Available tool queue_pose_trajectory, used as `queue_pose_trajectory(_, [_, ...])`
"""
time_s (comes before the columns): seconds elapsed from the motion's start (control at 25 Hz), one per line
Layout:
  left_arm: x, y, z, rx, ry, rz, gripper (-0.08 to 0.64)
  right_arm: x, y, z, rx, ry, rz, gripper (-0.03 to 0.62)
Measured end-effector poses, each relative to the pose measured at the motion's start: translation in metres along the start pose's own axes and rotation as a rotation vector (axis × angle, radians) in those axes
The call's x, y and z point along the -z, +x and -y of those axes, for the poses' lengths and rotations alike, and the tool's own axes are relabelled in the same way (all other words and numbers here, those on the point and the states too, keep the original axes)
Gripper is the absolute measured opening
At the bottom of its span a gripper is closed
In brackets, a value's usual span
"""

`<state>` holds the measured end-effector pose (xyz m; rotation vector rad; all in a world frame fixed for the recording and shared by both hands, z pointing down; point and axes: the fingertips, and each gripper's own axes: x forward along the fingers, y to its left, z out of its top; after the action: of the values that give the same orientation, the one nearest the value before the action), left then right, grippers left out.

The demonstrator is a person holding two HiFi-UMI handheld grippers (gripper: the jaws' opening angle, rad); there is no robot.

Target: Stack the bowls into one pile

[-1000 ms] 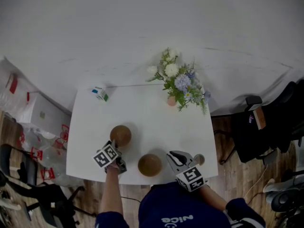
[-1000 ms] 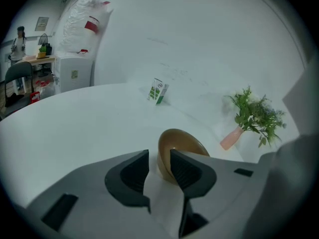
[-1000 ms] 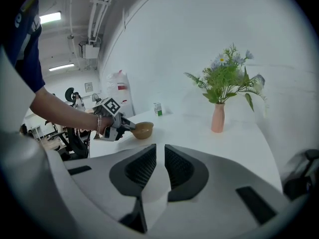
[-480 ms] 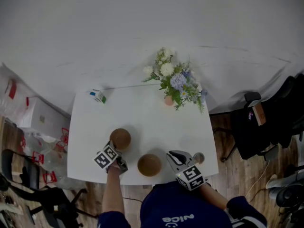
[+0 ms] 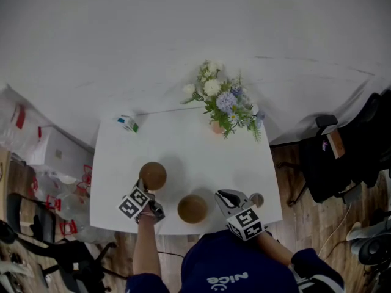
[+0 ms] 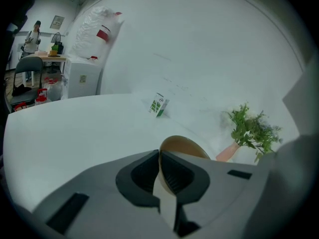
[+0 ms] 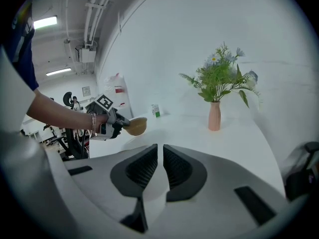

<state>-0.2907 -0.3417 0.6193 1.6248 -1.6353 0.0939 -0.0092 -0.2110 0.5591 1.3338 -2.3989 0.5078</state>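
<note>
well, one brown bowl (image 5: 153,176) sits left of centre on the white table (image 5: 195,145). its near rim is pinched between the jaws of the left gripper (image 5: 146,188), which have just closed on it. the right gripper view shows it raised a little off the tabletop. the second bowl (image 5: 192,209) rests upright at the near edge, apart from the first, between the two grippers. the right gripper (image 5: 223,196) hovers just right of it; its jaws have just been closing and stand a thin slit apart with nothing in it. a small round brownish thing (image 5: 256,200) lies just right of that gripper, too small to name. each gripper carries a cube of black-and-white square markers. at the far left corner stands a small green-and-white carton (image 5: 128,122), its print too small to read. far right is a pink vase (image 5: 217,128) of white and blue flowers. the person's dark blue shirt (image 5: 232,267) bears the word "nice", seen upside down. plastic bags (image 5: 36,133) with red marks, unreadable, lie left of the table.
</note>
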Motion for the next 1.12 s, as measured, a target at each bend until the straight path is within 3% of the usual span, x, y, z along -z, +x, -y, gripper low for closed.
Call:
queue_pose_trajectory(0.36, [-0.006,-0.038,0.032,0.082,0.011,0.057,0.030,0.002,-0.009,-0.005,-0.028,0.015,0.022,0.051])
queue_pose_trajectory(0.84, [0.015,-0.094,0.071,0.197,0.023,0.089,0.029,0.022,-0.031,-0.011,-0.052,0.027,0.004,0.048])
queue_pose_trajectory(1.12, [0.047,-0.117,0.086,0.218,0.112,0.046,0.029,0.035,-0.041,-0.013,-0.066,0.027,-0.018,0.046])
